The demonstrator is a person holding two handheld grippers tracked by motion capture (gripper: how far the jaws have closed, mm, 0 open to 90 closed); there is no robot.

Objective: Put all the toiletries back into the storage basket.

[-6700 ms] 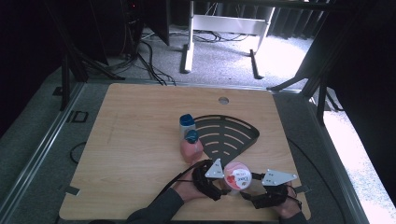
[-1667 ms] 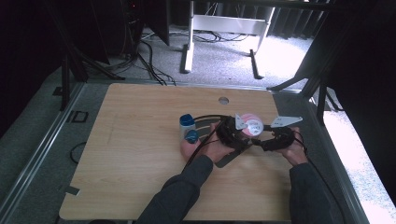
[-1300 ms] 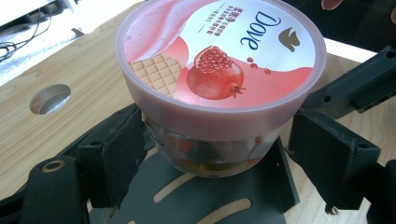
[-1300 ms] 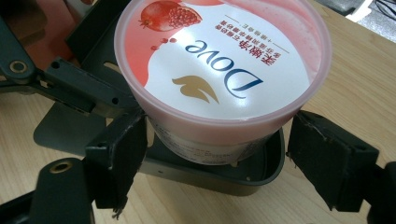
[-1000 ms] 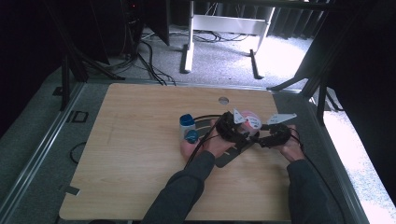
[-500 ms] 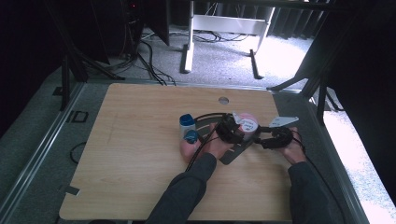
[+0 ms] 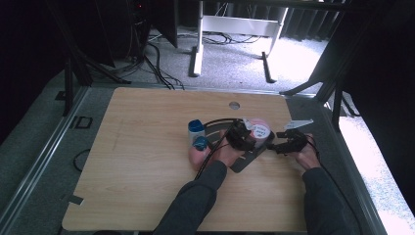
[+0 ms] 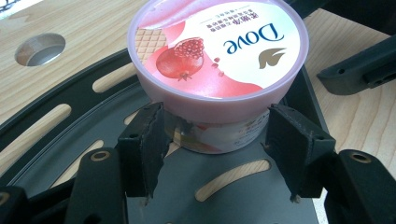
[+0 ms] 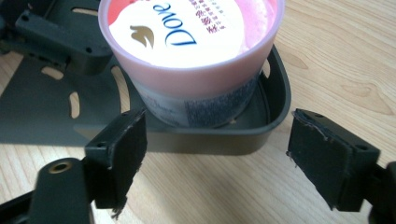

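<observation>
A pink Dove ice-cream tub (image 7: pixel 260 129) stands upright on the right end of a dark slotted tray (image 7: pixel 243 164). In the left gripper view the tub (image 8: pixel 219 51) sits between the pads of my left gripper (image 8: pixel 217 121), which has just been closing and is shut on the tub's lower wall. In the high view that left gripper (image 7: pixel 244 137) reaches in from the tub's left. My right gripper (image 9: pixel 217 123) has just been opening. Its jaws stand wide apart just short of the tub (image 9: pixel 196 42), outside the tray rim (image 9: pixel 275 102), with nothing between them.
A blue-capped white bottle (image 7: pixel 196 128) and a blue-capped pink bottle (image 7: pixel 198 152) stand at the tray's left edge. A round hole (image 7: pixel 234 105) pierces the tabletop behind the tray. The table's right edge runs close to the right hand (image 7: pixel 306 155).
Several seconds ago the tub and both grippers were near the table's front edge; now they are at the tray farther back. Over the last second nothing has visibly shifted.
</observation>
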